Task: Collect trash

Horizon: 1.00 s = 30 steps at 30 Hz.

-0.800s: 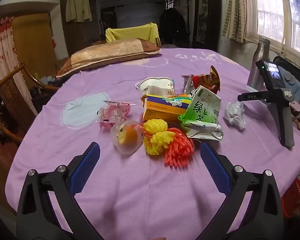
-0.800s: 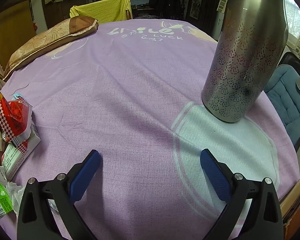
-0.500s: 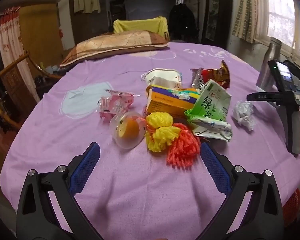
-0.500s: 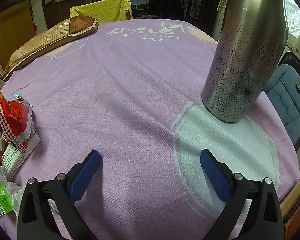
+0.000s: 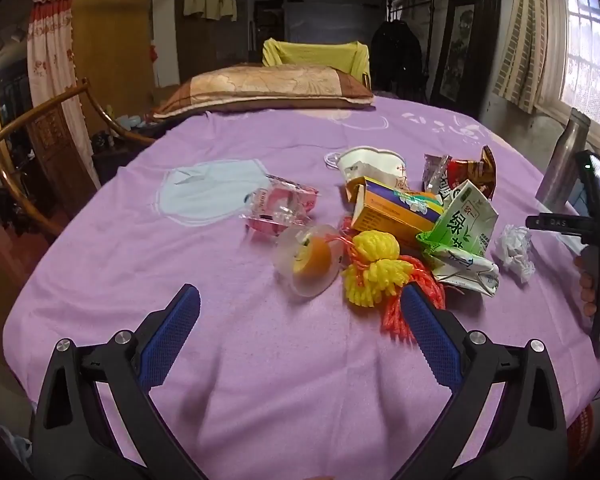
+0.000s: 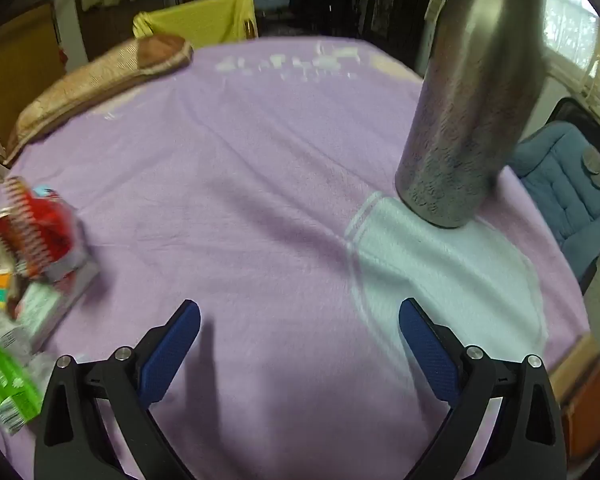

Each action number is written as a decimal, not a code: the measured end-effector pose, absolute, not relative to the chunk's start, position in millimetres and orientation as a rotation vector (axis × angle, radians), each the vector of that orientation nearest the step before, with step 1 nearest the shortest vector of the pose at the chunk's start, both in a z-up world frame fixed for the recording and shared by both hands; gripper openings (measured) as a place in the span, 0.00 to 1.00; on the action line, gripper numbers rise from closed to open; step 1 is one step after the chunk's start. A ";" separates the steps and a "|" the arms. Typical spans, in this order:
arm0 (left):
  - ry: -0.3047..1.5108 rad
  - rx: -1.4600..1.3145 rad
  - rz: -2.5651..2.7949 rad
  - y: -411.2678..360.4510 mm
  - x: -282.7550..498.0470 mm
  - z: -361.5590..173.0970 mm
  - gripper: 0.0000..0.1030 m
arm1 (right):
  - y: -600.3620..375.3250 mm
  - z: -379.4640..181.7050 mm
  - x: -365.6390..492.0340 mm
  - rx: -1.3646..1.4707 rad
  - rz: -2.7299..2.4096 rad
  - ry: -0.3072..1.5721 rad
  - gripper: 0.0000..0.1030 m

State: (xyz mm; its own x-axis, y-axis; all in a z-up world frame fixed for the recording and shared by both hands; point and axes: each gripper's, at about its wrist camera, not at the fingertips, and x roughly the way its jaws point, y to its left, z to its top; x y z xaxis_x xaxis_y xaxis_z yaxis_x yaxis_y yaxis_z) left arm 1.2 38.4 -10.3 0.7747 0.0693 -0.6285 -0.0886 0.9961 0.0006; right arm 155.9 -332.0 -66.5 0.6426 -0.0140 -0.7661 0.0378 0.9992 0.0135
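L gripper (image 5: 300, 320) jaws wide apart, nothing btwn, over purple-clothed tabletop (image 5: 260, 380) near yellow/orange mesh netting (image 5: 376, 272). R gripper (image 6: 300, 324) jaws released too, beside patterned steel flask (image 6: 468, 120).

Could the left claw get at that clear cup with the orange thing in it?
Probably yes. The left claw is wide open, and only bare purple cloth lies between it and the clear cup.

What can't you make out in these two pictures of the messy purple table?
- Metal bottle, right wrist view: top cut off by the frame edge, surface blurred.
- Snack wrappers, right wrist view: print smeared by blur.
- Orange box, left wrist view: partly hidden behind the green carton.
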 end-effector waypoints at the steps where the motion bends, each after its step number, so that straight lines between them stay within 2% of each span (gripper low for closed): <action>1: 0.669 -0.025 0.085 39.1 -3.2 -8.2 0.94 | -324.5 -56.9 137.2 0.020 -0.017 0.835 0.95; 8: 0.604 0.032 0.059 31.7 -43.9 2.2 0.94 | -272.0 -11.1 -1.5 0.012 0.132 0.615 0.95; 16: 0.546 0.076 0.032 26.1 -101.4 6.5 0.94 | -241.8 9.6 -106.1 0.009 0.189 0.493 0.95; 30: 0.490 0.099 0.042 27.1 -137.9 13.7 0.94 | -233.4 22.9 -156.8 0.024 0.227 0.435 0.95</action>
State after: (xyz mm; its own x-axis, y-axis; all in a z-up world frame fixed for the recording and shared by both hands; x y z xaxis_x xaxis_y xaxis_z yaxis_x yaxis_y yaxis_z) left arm -137.9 27.1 13.7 0.8816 0.0642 -0.4676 -0.0169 0.9944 0.1047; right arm -156.8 -233.4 22.9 0.8821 0.2235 -0.4146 -0.2132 0.9744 0.0715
